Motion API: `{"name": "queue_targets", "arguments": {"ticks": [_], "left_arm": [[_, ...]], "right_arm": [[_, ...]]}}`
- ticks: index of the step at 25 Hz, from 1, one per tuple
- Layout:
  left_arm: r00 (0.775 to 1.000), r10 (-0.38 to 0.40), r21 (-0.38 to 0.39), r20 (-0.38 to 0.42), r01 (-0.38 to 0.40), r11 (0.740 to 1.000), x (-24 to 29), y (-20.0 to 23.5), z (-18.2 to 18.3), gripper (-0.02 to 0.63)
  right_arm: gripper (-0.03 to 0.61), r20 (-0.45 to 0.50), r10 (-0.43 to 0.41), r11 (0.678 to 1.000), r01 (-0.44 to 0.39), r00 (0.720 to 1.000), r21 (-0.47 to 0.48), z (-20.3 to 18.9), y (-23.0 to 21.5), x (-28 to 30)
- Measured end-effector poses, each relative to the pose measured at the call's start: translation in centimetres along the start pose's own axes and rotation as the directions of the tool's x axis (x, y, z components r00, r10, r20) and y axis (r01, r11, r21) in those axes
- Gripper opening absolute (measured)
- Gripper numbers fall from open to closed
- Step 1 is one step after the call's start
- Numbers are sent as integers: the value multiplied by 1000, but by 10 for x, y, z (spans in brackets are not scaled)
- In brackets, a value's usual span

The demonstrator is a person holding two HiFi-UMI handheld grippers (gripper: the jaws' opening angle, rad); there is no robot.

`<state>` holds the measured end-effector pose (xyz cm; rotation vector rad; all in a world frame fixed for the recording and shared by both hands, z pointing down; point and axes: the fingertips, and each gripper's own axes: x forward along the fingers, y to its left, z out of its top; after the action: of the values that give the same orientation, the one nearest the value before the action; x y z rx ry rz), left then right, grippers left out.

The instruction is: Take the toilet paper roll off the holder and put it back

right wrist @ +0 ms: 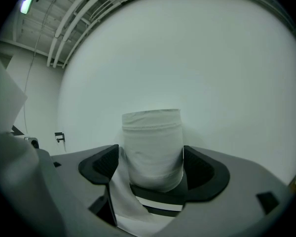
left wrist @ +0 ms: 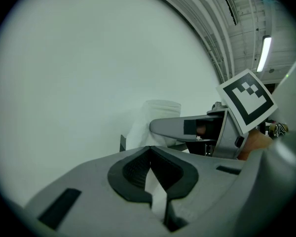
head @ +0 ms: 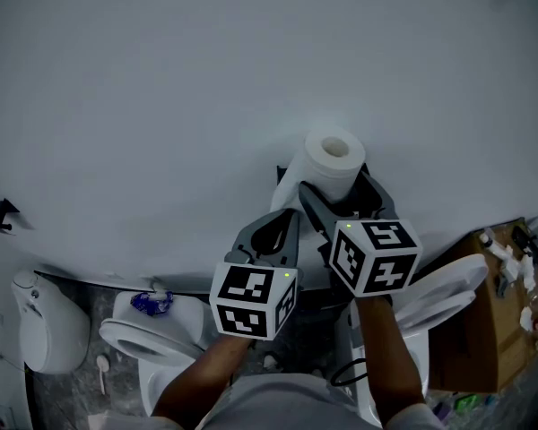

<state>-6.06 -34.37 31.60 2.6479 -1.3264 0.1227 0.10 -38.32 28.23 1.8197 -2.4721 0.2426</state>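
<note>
**Left gripper pinches the tail, right gripper clasps the roll**

Left gripper (left wrist: 149, 154) has its jaws drawn together at the tips. Its own view shows a strip of white paper in the slit between the pads, which the head view is too far off to show. That strip is the loose tail (head: 287, 191), which in the head view hangs from the roll's seven o'clock side down to the left gripper's tip.

The toilet paper roll (right wrist: 151, 149) stands upright between the jaws of the right gripper (right wrist: 150, 169). A pad presses each flank, at nine and three o'clock, so this gripper is clenched on the roll. Only the head view looks into the open cardboard core. Only the right gripper view shows the wound layers and the tail dropping past the left pad.

Dark parts of the holder (head: 281, 174) peek out beside the roll against the pale wall (head: 206, 70). The roll and the jaws cover the rest, so whether the roll sits on the holder cannot be told.

At nine o'clock in the head view a small black wall fitting (head: 0, 213) sticks out. At seven o'clock stands a toilet (head: 130, 334) with a blue wrapper (head: 151, 304) on it. At four o'clock a cardboard box (head: 480, 321) is cut off by the edge, and its contents are too small to name. The left gripper view alone catches a ceiling lamp (left wrist: 264, 53) at two o'clock.
</note>
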Motion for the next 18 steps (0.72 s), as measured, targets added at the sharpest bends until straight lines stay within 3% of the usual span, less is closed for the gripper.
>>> {"name": "queue_targets", "arguments": {"ticks": [6, 18], "left_arm": [[1000, -14, 2, 1, 14, 1000, 2, 0, 0, 3], [1000, -2, 0, -2, 2, 1000, -1, 1, -2, 3]], "right_arm": [[357, -12, -34, 998, 33, 999, -48, -2, -6, 0], [347, 13, -34, 999, 34, 999, -34, 3, -7, -1]]}}
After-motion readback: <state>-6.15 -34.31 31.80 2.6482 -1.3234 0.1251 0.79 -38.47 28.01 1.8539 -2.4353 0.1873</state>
